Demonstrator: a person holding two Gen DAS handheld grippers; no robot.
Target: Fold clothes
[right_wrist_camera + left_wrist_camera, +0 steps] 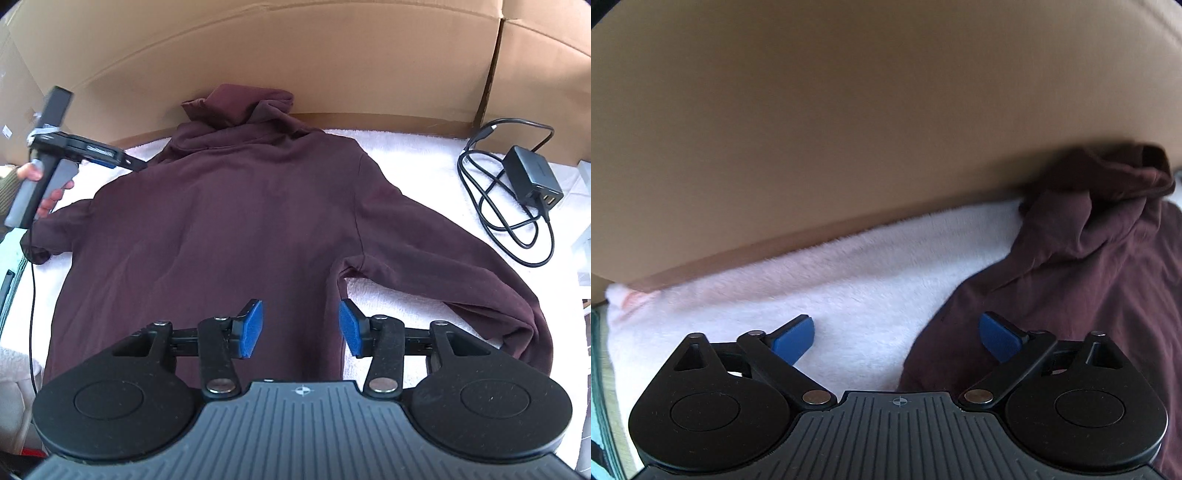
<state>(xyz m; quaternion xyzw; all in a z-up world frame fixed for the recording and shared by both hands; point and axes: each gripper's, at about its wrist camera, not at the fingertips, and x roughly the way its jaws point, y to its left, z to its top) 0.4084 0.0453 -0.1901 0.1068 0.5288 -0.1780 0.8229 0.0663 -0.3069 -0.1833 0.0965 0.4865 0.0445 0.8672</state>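
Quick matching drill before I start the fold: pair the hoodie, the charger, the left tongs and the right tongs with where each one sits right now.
1 hoodie
2 charger
3 left tongs
4 right tongs

A open, over the hoodie's side edge near its hood
B on the white blanket, right of the hoodie
C spread flat, hood against the cardboard wall
D open, above the hoodie's hem

Pairs: 1-C, 2-B, 3-A, 4-D

We see a dark maroon hoodie [229, 221] spread flat, back side up, on a pale fluffy blanket [413, 166]. Its hood [240, 105] is crumpled up against the cardboard wall [295, 44] at the far edge. One sleeve [461, 266] runs out and bends back toward the hem; the other sleeve [59, 229] reaches toward the blanket's opposite side.
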